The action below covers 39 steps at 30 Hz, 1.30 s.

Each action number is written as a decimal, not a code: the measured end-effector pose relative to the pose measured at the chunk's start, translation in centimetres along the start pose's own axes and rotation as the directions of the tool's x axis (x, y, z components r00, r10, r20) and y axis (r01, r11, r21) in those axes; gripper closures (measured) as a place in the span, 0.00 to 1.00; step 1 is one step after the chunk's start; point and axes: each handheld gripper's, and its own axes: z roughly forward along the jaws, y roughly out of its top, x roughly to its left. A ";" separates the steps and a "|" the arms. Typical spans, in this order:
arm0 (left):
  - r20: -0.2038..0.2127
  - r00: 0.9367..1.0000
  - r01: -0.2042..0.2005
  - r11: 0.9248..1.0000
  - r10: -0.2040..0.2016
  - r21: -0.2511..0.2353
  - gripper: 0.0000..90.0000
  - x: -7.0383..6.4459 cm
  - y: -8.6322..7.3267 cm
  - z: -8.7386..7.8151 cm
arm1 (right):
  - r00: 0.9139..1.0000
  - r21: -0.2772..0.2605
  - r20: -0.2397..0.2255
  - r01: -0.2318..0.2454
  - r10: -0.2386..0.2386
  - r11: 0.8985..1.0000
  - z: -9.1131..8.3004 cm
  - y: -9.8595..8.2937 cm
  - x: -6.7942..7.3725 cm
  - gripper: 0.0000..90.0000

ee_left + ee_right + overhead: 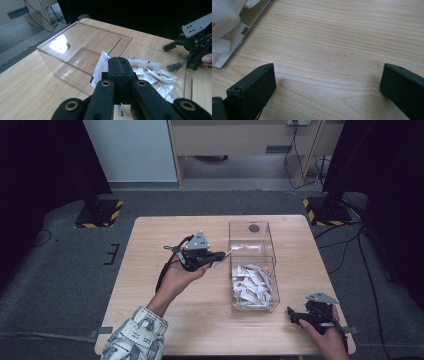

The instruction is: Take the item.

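Sachet (100, 67) sits pinched in your left gripper (119, 65), jaws closed, hovering just beside the clear box's (252, 227) empty far compartment, while your right gripper (298, 315) rests wide open on the tabletop (165, 310).

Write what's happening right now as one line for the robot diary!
left gripper shut on packet | over clear box edge | packets in near compartment | right gripper open, low over table

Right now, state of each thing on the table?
Left tongs: shut on a packet, held above the box.
Right tongs: open, empty, low over the table.
Clear box: open-topped; near compartment full of packets, far compartment empty.
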 end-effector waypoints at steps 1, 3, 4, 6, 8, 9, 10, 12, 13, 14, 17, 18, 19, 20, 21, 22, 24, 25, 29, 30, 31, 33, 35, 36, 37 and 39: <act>-0.001 1.000 0.000 1.000 0.000 -0.001 1.00 0.1 0.0 -0.1 | 1.000 0.000 0.000 0.000 0.000 1.000 0.0 0.0 0.0 0.01; -0.006 1.000 0.002 1.000 -0.002 -0.001 1.00 0.2 -0.1 -0.2 | 1.000 0.000 0.000 0.000 0.000 1.000 0.0 0.0 0.0 0.01; -0.008 1.000 0.003 1.000 -0.003 0.001 1.00 0.3 -0.1 -0.3 | 1.000 0.000 0.000 0.000 0.000 1.000 0.0 0.0 0.0 0.01; -0.011 1.000 0.004 1.000 -0.004 0.004 1.00 0.5 -0.3 -0.4 | 1.000 0.000 0.000 0.000 0.000 1.000 0.0 0.0 0.0 0.01; -0.011 1.000 0.009 1.000 -0.009 0.002 1.00 0.7 -0.4 -0.5 | 1.000 0.000 0.000 0.000 0.000 1.000 0.0 0.0 0.0 0.01; -0.009 1.000 0.013 1.000 -0.013 0.001 1.00 0.8 -0.5 -0.6 | 1.000 0.000 0.000 0.000 0.000 1.000 0.0 0.0 0.0 0.01; -0.011 1.000 0.009 1.000 -0.009 0.007 1.00 0.8 -0.6 -0.7 | 1.000 0.000 0.000 0.000 0.000 1.000 0.0 0.0 0.0 0.01; -0.016 1.000 0.011 1.000 -0.011 0.005 1.00 1.0 -0.7 -0.8 | 1.000 0.000 0.000 0.000 0.000 1.000 0.0 0.0 0.0 0.01; -0.019 1.000 0.012 1.000 -0.012 0.005 1.00 1.1 -0.8 -0.9 | 1.000 0.000 0.000 0.000 0.000 1.000 0.0 0.0 0.0 0.01; -0.022 1.000 0.014 1.000 -0.014 0.005 1.00 1.2 -0.9 -1.0 | 1.000 0.000 0.000 0.000 0.000 1.000 0.0 0.0 0.0 0.01; -0.029 0.999 0.016 1.000 -0.016 0.007 1.00 1.5 -1.0 -1.3 | 1.000 0.000 0.000 0.000 0.000 1.000 0.0 0.0 0.0 0.01; -0.030 0.999 0.017 1.000 -0.016 0.006 1.00 1.6 -1.1 -1.4 | 1.000 0.000 0.000 0.000 0.000 1.000 0.0 0.0 0.0 0.01; -0.028 0.999 0.019 1.000 -0.019 0.005 1.00 1.7 -1.2 -1.4 | 1.000 0.000 0.000 0.000 0.000 1.000 0.0 0.0 0.0 0.01; -0.026 0.999 0.022 1.000 -0.022 0.005 1.00 1.8 -1.3 -1.5 | 1.000 0.000 0.000 0.000 0.000 1.000 0.0 0.0 0.0 0.01; -0.027 0.999 0.019 1.000 -0.019 0.008 1.00 1.8 -1.4 -1.5 | 1.000 0.000 0.000 0.000 0.000 1.000 0.0 0.0 0.0 0.01; -0.027 0.999 0.020 1.000 -0.020 0.009 1.00 1.9 -1.5 -1.5 | 1.000 0.000 0.000 0.000 0.000 1.000 0.0 0.0 0.0 0.01; -0.029 0.999 0.021 1.000 -0.021 0.007 1.00 1.9 -1.6 -1.6 | 1.000 0.000 0.000 0.000 0.000 1.000 0.0 0.0 0.0 0.01; -0.029 0.999 0.021 1.000 -0.021 0.009 1.00 2.0 -1.7 -1.6 | 1.000 0.000 0.000 0.000 0.000 1.000 0.0 0.0 0.0 0.01; -0.032 0.999 0.022 1.000 -0.021 0.009 1.00 2.1 -1.8 -1.6 | 1.000 0.000 0.000 0.000 0.000 1.000 0.0 0.0 0.0 0.01; -0.029 0.999 0.020 1.000 -0.020 0.010 1.00 2.2 -1.8 -1.6 | 1.000 0.000 0.000 0.000 0.000 1.000 0.0 0.0 0.0 0.01; -0.026 1.000 0.018 1.000 -0.018 0.012 1.00 2.2 -1.8 -1.6 | 1.000 0.000 0.000 0.000 0.000 1.000 0.0 0.0 0.0 0.01; -0.026 0.999 0.019 1.000 -0.019 0.011 1.00 2.3 -1.9 -1.6 | 1.000 0.000 0.000 0.000 0.000 1.000 0.0 0.0 0.0 0.01; -0.029 0.999 0.019 1.000 -0.018 0.013 1.00 2.4 -2.0 -1.7 | 1.000 0.000 0.000 0.000 0.000 1.000 0.0 0.0 0.0 0.01; -0.029 0.999 0.021 1.000 -0.020 0.012 1.00 2.4 -2.0 -1.7 | 1.000 0.000 0.000 0.000 0.000 1.000 0.0 0.0 0.0 0.01; -0.031 0.999 0.021 1.000 -0.021 0.013 1.00 2.5 -2.0 -1.7 | 1.000 0.000 0.000 0.000 0.000 1.000 0.0 0.0 0.0 0.01; -0.034 0.999 0.022 1.000 -0.022 0.017 1.00 2.6 -2.1 -1.7 | 1.000 0.000 0.000 0.000 0.000 1.000 0.0 0.0 0.0 0.01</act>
